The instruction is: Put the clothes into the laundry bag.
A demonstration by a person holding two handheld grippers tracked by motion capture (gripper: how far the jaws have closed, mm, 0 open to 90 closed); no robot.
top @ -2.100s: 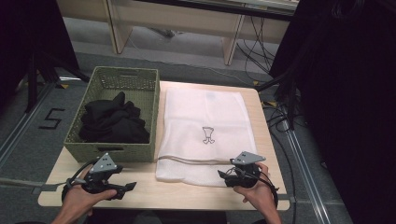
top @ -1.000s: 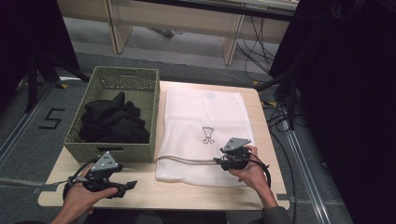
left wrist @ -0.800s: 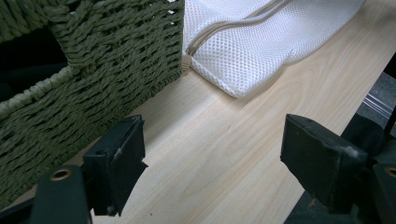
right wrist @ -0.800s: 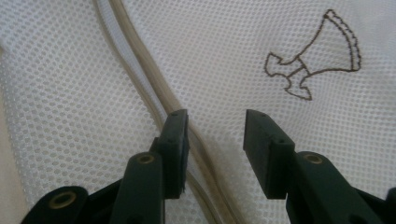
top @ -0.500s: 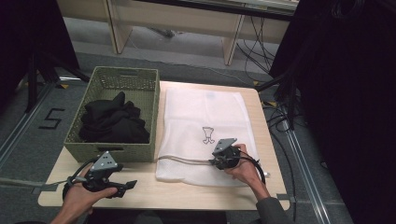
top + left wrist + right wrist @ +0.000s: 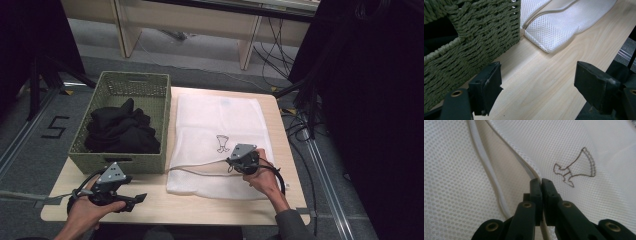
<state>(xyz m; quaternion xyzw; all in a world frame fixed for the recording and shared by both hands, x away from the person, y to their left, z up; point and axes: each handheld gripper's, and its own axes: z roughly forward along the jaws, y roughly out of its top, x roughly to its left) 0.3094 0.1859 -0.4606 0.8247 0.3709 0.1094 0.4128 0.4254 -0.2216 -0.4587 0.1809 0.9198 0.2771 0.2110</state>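
Note:
A white mesh laundry bag (image 6: pixel 220 122) lies flat on the wooden table (image 6: pixel 200 207), with a small brown emblem (image 6: pixel 576 167) on it. Its open seam (image 6: pixel 200 170) runs across the near part. My right gripper (image 6: pixel 231 162) rests on the bag near the emblem. Its jaws have just been closing and now pinch the upper edge of the bag's opening, as the right gripper (image 6: pixel 541 182) view shows. At the table's front left, my left gripper (image 6: pixel 137 199) lies open over bare wood. In its own view the left gripper (image 6: pixel 536 85) faces the bag's corner (image 6: pixel 554 30).
A green woven basket (image 6: pixel 125 82) holding black clothes (image 6: pixel 120 130) stands left of the bag; its wall (image 6: pixel 474 32) is close to my left jaw. Bare wood runs along the table's front edge. Cables and dark stands sit off the right side.
The right gripper moved from the table's front right corner up and left onto the bag, and its jaws closed on the opening's edge. The left hand stayed put.

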